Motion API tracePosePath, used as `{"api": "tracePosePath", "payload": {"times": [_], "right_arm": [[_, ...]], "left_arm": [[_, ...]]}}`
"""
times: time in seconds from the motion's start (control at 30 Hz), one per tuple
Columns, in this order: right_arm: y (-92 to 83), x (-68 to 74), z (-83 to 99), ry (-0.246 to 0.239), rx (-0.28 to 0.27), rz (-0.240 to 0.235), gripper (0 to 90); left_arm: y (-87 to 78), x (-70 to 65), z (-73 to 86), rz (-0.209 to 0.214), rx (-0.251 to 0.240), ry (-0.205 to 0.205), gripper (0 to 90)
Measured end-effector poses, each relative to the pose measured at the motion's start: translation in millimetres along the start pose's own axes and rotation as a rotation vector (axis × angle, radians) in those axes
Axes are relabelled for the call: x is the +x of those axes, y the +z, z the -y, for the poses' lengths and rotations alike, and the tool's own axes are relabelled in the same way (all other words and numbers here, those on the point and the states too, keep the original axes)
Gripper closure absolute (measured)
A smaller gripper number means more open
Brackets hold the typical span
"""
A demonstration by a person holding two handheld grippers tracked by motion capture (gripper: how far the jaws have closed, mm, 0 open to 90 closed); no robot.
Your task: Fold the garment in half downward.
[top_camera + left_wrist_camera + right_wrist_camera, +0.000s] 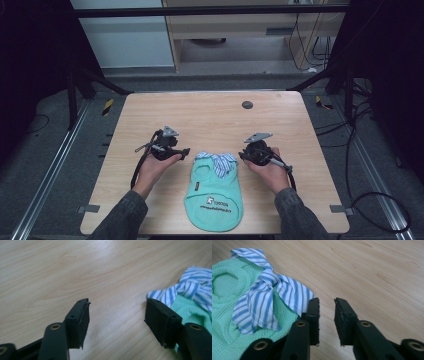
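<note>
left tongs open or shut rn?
Open. In the left gripper view the left tongs show a wide gap between the jaws with bare table between them; the striped collar lies just beyond one jaw, ungripped.

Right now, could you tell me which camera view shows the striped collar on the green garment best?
The right gripper view: the striped collar lies close and sharp, its knotted folds clear on the green garment. The left gripper view catches part of it at its right edge, beyond one jaw. The high view shows it whole but small, between the two grippers.
</note>
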State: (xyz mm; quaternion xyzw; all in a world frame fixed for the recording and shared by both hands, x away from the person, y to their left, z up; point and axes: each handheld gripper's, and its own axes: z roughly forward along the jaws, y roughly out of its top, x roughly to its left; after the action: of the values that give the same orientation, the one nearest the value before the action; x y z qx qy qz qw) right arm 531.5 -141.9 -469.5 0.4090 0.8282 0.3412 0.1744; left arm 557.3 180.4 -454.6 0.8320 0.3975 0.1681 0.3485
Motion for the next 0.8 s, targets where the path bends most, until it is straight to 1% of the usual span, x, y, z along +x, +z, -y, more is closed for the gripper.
{"api": "tracePosePath", "payload": {"times": [0.03,0.1,0.17,0.2,0.23,0.3,0.33,0.37,0.43,0.47,0.5,0.53,0.6,0.67,0.73,0.8], "right_arm": [[1.8,-0.3,-1.3,-0.007,0.002,-0.004,78.0],[5.2,0.2,-3.7,0.001,0.007,-0.018,80.0],[7.0,1.0,-5.1,-0.001,0.009,-0.024,80.1],[8.5,2.3,-6.7,-0.004,0.013,-0.029,80.1],[11.7,4.9,-9.8,-0.004,0.021,-0.036,80.1],[13.6,6.0,-11.1,-0.001,0.024,-0.043,79.9],[15.1,6.9,-12.8,0.000,0.026,-0.048,79.3],[17.0,7.8,-14.7,-0.007,0.031,-0.048,78.6],[21.2,9.0,-17.3,0.008,0.042,-0.059,76.7],[21.2,9.0,-17.3,0.008,0.042,-0.059,76.7],[24.5,9.0,-17.7,0.003,0.059,-0.053,75.5],[25.9,9.4,-17.8,0.004,0.063,-0.055,75.1],[26.8,9.6,-17.8,0.008,0.065,-0.052,74.0],[29.9,10.1,-16.9,0.014,0.076,-0.062,72.2],[30.5,10.4,-16.6,0.014,0.080,-0.063,70.8],[31.8,10.4,-16.0,0.012,0.085,-0.068,69.2]], "left_arm": [[1.9,-0.6,-2.4,0.003,-0.002,0.002,39.6],[3.7,-1.1,-4.5,0.011,-0.004,-0.001,43.4],[7.1,-3.4,-8.2,0.024,-0.007,-0.004,45.0],[8.9,-4.9,-9.9,0.026,-0.001,0.007,46.3],[13.4,-7.6,-12.3,0.033,0.014,0.009,49.2],[15.5,-9.0,-13.3,0.039,0.018,0.009,49.9],[17.9,-10.9,-14.5,0.045,0.024,0.015,51.7],[19.9,-13.0,-15.6,0.049,0.029,0.018,52.1],[23.1,-17.0,-17.4,0.051,0.035,0.027,51.9],[25.2,-18.8,-18.2,0.057,0.044,0.034,51.9],[27.8,-20.7,-18.4,0.058,0.049,0.037,50.6],[33.0,-23.0,-17.9,0.061,0.068,0.041,50.1],[35.5,-23.1,-17.4,0.060,0.077,0.048,50.1],[40.7,-23.8,-15.5,0.067,0.087,0.036,48.2],[43.3,-24.5,-14.1,0.067,0.093,0.040,48.2],[45.5,-26.0,-12.5,0.068,0.091,0.029,47.9]]}}
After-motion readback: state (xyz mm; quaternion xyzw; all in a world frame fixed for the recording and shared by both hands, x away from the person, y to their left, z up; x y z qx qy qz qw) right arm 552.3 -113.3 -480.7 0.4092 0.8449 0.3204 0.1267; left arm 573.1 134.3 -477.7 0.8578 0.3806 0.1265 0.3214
